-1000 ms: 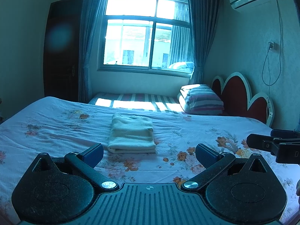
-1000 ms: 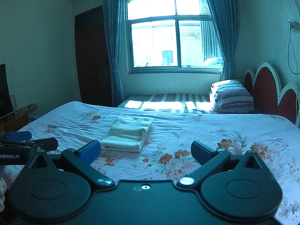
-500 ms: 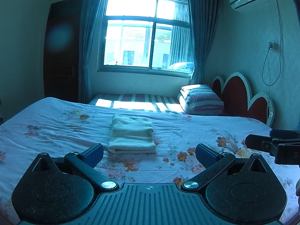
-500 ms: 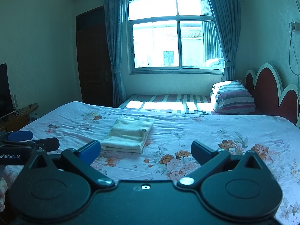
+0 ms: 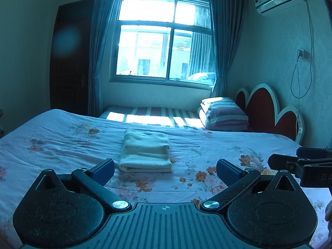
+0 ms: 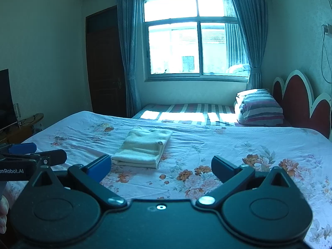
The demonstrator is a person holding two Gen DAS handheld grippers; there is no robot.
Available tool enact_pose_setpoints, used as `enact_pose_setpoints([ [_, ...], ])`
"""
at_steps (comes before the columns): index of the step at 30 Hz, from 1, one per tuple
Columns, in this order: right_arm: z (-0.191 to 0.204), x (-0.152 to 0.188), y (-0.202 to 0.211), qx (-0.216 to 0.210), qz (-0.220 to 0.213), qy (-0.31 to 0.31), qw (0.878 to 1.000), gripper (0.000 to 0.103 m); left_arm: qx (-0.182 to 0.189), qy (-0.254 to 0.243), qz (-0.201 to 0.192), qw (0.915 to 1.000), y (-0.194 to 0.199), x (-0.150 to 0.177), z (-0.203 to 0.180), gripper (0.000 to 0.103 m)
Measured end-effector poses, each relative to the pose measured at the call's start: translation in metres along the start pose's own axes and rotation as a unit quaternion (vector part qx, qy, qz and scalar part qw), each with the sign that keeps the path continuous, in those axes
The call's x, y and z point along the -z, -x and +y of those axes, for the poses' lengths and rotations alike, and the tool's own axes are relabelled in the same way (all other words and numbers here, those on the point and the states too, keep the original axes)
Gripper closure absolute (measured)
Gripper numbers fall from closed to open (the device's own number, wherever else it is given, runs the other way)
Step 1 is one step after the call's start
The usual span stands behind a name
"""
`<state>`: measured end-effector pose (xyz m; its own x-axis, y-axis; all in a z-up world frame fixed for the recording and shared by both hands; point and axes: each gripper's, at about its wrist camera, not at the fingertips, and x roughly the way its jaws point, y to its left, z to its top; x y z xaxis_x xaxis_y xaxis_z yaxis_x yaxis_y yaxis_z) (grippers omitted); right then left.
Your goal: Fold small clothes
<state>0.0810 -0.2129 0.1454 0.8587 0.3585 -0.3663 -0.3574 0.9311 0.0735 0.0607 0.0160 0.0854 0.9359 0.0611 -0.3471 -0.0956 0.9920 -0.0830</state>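
Cream garment (image 5: pixel 145 152) sits folded mid-bed (image 5: pixel 62 137); both grippers, left gripper (image 5: pixel 165 171) and right gripper (image 6: pixel 160 167), hover wide open and empty, looks done.

In the left wrist view, the right gripper (image 5: pixel 276 161) at the right edge sits a little lower than before. In the right wrist view, the folded cloth (image 6: pixel 143 148) has shifted slightly right.

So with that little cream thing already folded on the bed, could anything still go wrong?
Possibly. Both grippers, left and right, are open and close to the folded cream garment; a careless nudge could undo the fold. The floral bedsheet is soft and wrinkled, so the stack might slump if pressed.
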Motion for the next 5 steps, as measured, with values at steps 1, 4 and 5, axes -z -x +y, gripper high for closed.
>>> enact_pose_setpoints([
  [1,-0.0003,0.0003,-0.0004,0.0,0.001,0.001,1.0,0.0,0.0,0.0,-0.001,1.0,0.0007,0.0006,0.0,0.0],
  [4,-0.0009,0.0011,-0.0019,-0.001,0.003,0.003,1.0,0.0,-0.002,0.002,-0.002,1.0,0.002,0.0011,-0.0001,0.0],
  [5,-0.0011,0.0017,-0.002,-0.001,0.004,0.003,1.0,0.0,-0.003,0.003,-0.001,1.0,0.0015,0.001,-0.0003,0.0],
])
